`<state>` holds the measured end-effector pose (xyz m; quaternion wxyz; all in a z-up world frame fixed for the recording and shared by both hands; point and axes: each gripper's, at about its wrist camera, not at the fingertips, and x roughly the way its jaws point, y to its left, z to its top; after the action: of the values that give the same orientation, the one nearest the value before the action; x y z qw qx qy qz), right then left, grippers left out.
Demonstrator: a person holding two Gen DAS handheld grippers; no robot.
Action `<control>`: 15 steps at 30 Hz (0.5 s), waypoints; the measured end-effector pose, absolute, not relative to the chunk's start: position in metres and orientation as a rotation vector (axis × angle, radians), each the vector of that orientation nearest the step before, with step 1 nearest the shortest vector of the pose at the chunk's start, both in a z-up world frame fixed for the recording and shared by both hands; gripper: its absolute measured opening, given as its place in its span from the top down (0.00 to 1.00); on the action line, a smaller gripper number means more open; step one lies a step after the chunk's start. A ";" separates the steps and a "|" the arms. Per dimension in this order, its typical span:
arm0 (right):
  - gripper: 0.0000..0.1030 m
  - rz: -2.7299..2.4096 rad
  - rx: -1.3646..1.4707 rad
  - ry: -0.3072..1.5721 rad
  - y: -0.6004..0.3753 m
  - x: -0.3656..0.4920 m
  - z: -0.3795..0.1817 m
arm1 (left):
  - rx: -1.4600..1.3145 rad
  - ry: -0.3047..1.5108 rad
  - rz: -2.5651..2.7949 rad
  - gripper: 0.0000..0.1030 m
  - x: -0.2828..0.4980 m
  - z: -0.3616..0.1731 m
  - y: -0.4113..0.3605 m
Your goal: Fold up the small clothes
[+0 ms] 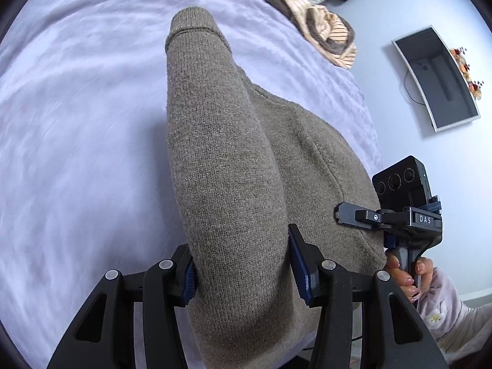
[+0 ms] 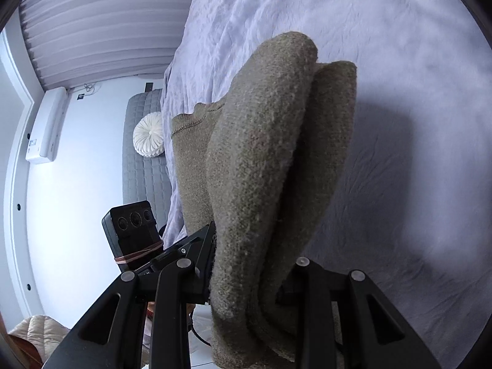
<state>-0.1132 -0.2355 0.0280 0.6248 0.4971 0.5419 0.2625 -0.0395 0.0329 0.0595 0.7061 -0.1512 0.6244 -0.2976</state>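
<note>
item: knitted sweater, grey-brown, small. it is hanging between both grippers, lifted over the bed cover, pale lilac and wrinkled; one sleeve with its ribbed cuff is stretching away toward the far side.

left gripper: jaws are pinching a thick fold of the sweater, blue pads pressing the knit on both sides.

right gripper: jaws are pinching a doubled bundle of the same sweater, which is draping over and hiding the right-side finger. in the left wrist view it is sitting to the right, held by a hand with a pale sleeve just behind.

other lots: pile of clothes, brown and striped, lying at the far right edge of the bed; monitor on the wall; round white cushion against a grey quilted headboard; pleated curtain.
</note>
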 end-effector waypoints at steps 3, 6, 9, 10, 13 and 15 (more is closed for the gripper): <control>0.69 0.617 1.165 1.286 -0.205 -0.130 0.013 | -0.353 1.419 -0.609 0.50 -0.063 0.048 0.060; 0.69 0.598 1.147 1.345 -0.175 -0.141 -0.008 | -0.328 1.445 -0.532 0.50 -0.085 0.026 0.083; 0.66 0.494 1.029 1.434 -0.158 -0.139 -0.023 | -0.285 1.482 -0.425 0.50 -0.098 0.008 0.104; 0.61 0.469 0.989 1.436 -0.158 -0.138 -0.022 | -0.315 1.470 -0.423 0.50 -0.100 0.008 0.112; 0.49 0.397 0.915 1.371 -0.174 -0.134 -0.006 | -0.321 1.411 -0.383 0.50 -0.102 0.020 0.129; 0.47 0.373 0.966 1.323 -0.189 -0.128 -0.002 | -0.311 1.369 -0.381 0.50 -0.101 0.029 0.135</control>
<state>-0.1278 -0.1893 -0.0023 0.6673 0.4283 0.5865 0.1652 -0.1011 0.1346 0.0294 0.7469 -0.1423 0.6258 -0.1741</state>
